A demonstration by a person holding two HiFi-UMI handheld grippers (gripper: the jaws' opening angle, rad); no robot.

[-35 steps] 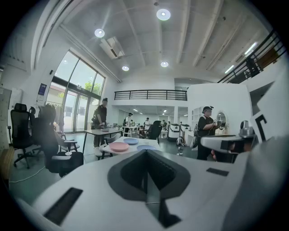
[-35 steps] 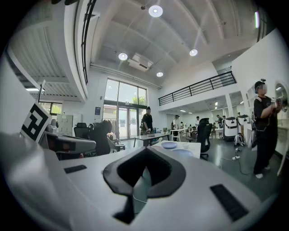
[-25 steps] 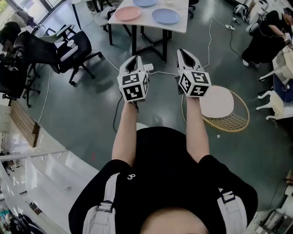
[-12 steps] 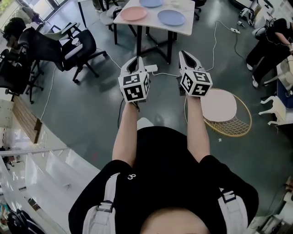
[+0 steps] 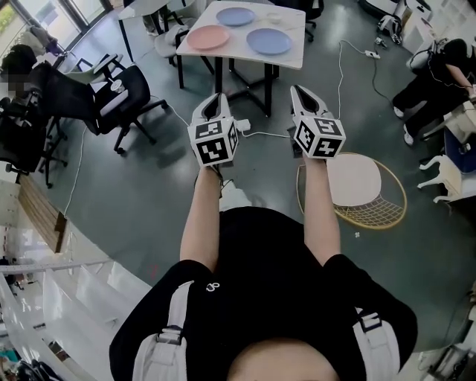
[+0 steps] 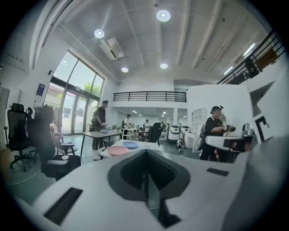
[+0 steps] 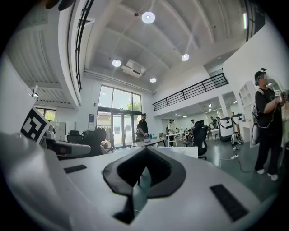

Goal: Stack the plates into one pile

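Three plates lie apart on a white table (image 5: pixel 286 18) at the top of the head view: a pink plate (image 5: pixel 208 37), a blue plate (image 5: pixel 236 16) behind it and another blue plate (image 5: pixel 269 41) to the right. My left gripper (image 5: pixel 217 100) and right gripper (image 5: pixel 300 93) are held side by side over the floor, well short of the table, both shut and holding nothing. In the left gripper view the pink plate (image 6: pixel 118 150) and a blue plate (image 6: pixel 131 145) show beyond the shut left gripper (image 6: pixel 146 155). The right gripper (image 7: pixel 145 153) points level at the table's edge (image 7: pixel 183 151).
Black office chairs (image 5: pixel 123 85) stand left of the table. A round wire-framed seat (image 5: pixel 353 186) sits on the floor at the right. Cables and a power strip (image 5: pixel 242 123) lie on the floor under the grippers. A person (image 5: pixel 439 67) stands at the far right.
Both grippers, still shut, have moved a little toward the table, and more of the table and its plates now shows at the top of the head view.
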